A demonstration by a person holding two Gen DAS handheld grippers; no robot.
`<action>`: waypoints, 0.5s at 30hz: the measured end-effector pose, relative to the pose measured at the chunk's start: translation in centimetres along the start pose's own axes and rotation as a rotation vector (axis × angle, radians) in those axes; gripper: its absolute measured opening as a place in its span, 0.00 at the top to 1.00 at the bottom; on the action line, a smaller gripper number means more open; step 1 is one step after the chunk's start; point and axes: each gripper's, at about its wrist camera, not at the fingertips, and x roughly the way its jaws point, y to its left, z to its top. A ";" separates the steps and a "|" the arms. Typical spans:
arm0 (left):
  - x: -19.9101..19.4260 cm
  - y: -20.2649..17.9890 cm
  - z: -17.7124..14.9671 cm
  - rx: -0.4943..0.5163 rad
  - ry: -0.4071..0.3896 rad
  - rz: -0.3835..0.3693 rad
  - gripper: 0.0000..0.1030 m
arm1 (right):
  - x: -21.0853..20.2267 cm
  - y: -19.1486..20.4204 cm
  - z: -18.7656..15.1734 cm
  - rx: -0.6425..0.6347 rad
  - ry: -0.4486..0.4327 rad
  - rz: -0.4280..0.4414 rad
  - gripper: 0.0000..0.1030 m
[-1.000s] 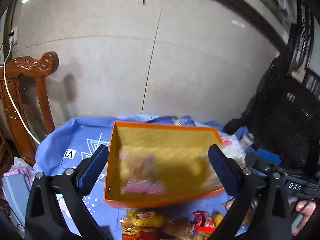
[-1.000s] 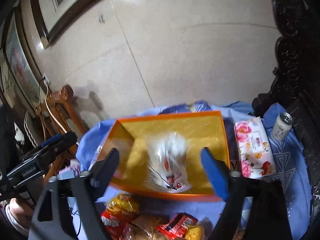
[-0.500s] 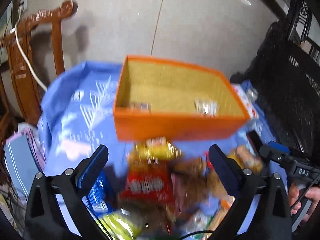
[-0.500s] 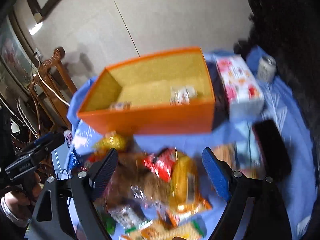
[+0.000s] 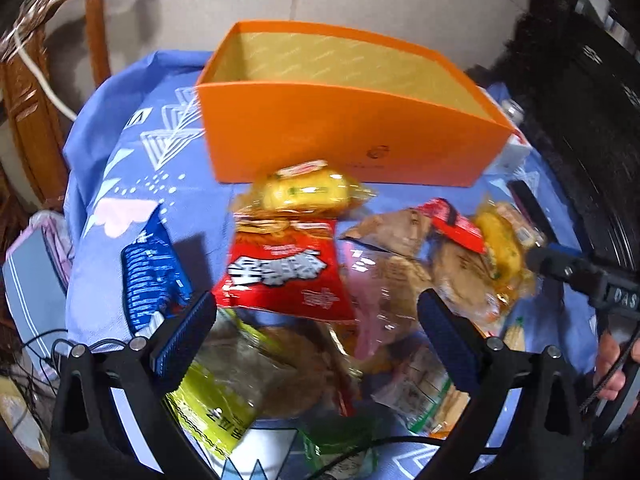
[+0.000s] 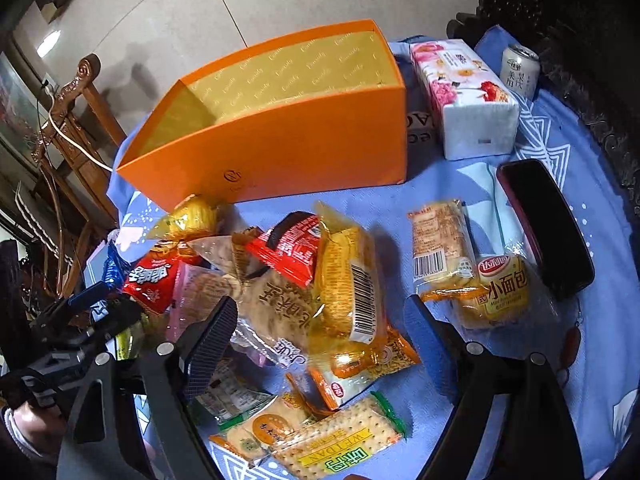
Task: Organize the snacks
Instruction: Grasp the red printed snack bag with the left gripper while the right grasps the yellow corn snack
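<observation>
An orange box point(image 5: 344, 132) point(image 6: 280, 148) with a gold lining stands at the back of a blue cloth. In front of it lies a heap of snack packs: a red bag point(image 5: 280, 268), a yellow-wrapped cake point(image 5: 308, 190), a blue packet point(image 5: 150, 276), a corn-yellow pack point(image 6: 344, 284) and green-edged crackers point(image 6: 340, 440). My left gripper point(image 5: 316, 332) hangs open just above the red bag and a green-and-clear pack point(image 5: 224, 392). Open too, my right gripper point(image 6: 320, 340) hovers over the yellow pack and a clear biscuit bag point(image 6: 276, 312). Neither holds anything.
A floral tissue pack point(image 6: 464, 96) and a drink can point(image 6: 519, 72) stand right of the box. A dark case point(image 6: 544, 224) lies by two small bread packs point(image 6: 444, 252). A carved wooden chair point(image 5: 36, 92) is at the left, dark furniture at the right.
Both grippers have dropped and tilted down from over the box to the snack heap in front of it. The packs seen falling into the box are now hidden behind its front wall.
</observation>
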 end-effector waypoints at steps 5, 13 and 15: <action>2.1 2.4 1.4 -0.084 0.045 0.018 0.04 | 1.1 -0.4 0.4 0.012 0.020 -0.004 0.17; 6.6 2.7 3.9 -0.132 0.133 0.024 0.04 | 3.5 -0.5 1.3 0.012 0.068 -0.026 0.23; 7.7 2.7 4.2 -0.137 0.161 0.022 0.04 | 4.1 -0.7 1.4 0.018 0.083 -0.031 0.26</action>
